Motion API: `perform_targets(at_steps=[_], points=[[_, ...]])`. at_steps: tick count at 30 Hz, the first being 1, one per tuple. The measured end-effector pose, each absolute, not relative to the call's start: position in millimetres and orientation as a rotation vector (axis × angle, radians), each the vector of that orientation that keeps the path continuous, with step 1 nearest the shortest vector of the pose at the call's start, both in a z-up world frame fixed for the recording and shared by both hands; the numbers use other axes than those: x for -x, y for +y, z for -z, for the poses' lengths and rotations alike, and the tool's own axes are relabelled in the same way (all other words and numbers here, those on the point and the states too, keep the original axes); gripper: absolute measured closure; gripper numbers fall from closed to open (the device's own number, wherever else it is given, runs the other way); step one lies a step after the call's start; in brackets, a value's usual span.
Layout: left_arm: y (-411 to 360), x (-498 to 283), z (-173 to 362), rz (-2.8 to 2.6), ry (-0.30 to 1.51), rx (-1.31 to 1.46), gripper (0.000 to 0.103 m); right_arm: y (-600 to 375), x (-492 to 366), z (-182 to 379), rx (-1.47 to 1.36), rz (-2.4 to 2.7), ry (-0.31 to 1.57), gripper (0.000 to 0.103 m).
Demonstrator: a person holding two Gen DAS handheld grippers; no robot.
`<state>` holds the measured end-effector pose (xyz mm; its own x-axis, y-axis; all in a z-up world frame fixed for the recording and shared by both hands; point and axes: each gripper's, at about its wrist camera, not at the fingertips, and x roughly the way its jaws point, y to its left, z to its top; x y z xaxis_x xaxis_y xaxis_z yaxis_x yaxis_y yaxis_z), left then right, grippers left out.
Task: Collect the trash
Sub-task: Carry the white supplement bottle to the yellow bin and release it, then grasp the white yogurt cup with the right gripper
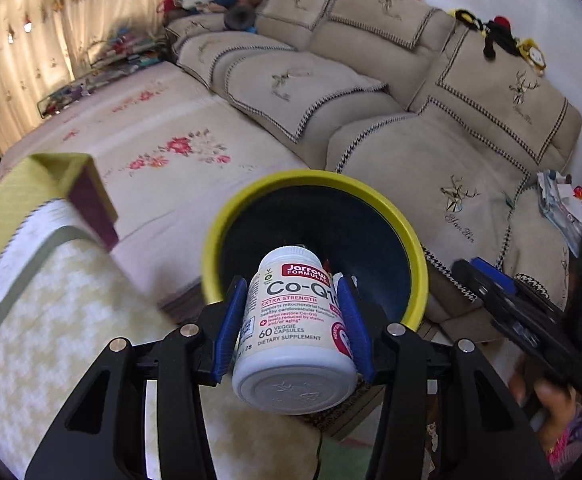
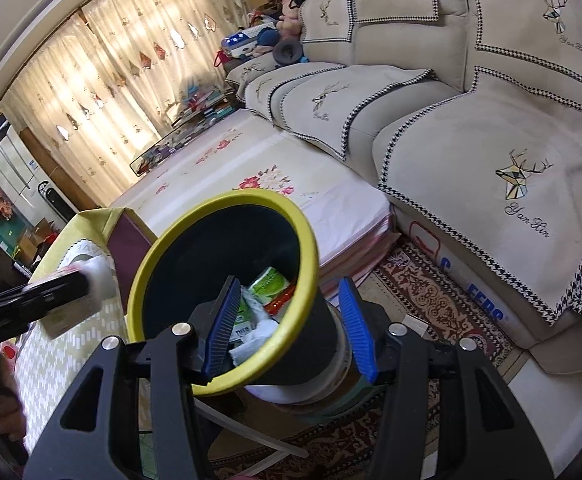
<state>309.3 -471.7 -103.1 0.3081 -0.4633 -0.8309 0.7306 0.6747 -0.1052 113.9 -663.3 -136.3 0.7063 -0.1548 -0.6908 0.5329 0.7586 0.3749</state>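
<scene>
Two grippers in view, one per hand. Left gripper: jaws closed on a white supplement bottle, blue pads pressing on its two sides across the label. Label reads "Co-Q10", "60 veggie capsules". Bottle is tilted, base toward the camera, cap end pointing at the mouth of the bin. In the left wrist view the cap overlaps the bin opening; whether it is already past the rim cannot be told.

Bin: round, dark body, yellow rim. Right gripper: jaws straddle the near wall of the bin, one blue pad inside the opening, the other outside against the dark body. Bin leans toward the left side of the right wrist view, so the hold on the rim appears to carry it; actual pad contact is not fully visible.

Bin contents (right wrist view): green-and-white packets, a red scrap, crumpled white tissue.

Surroundings: worktop with a yellow-green checked cloth, to the left of the bin. Box with a purple side stands at its far edge. Behind the bin, a low surface covered by floral pink bedding, then a beige sofa with deer-embroidered covers. Patterned rug on the floor below.

Right gripper also appears at the right edge of the left wrist view, blurred.
</scene>
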Motion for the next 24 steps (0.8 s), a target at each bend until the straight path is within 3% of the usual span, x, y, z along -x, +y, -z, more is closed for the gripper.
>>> perform_targets(at_steps=[1,2,4,7,11,24], points=[[-479.2,-313.4,107.8,0.808,0.973,-0.316,0.053,-664.3,-113.8,137.8,-0.602,0.411,0.691,0.054],[-484.6,-316.8,110.3,0.802,0.962,-0.317,0.04,-664.6,-114.4,138.4,-0.603,0.412,0.693,0.054],[-487.3,-322.6,110.5,0.778,0.93,-0.31,0.026,-663.2,-115.1,139.6,-0.604,0.407,0.7,0.054],[-472.0,-320.6,95.6,0.778,0.905,-0.252,0.025,-656.9,-117.7,139.1,-0.596,0.393,0.705,0.054],[-426.6,-303.2,63.3,0.734,0.815,-0.197,0.016,-643.0,-124.6,136.4,-0.583,0.355,0.711,0.053],[-167.1,-227.4,44.9,0.344,0.705,-0.02,0.01,-544.9,-165.4,109.8,-0.445,0.151,0.746,0.051]])
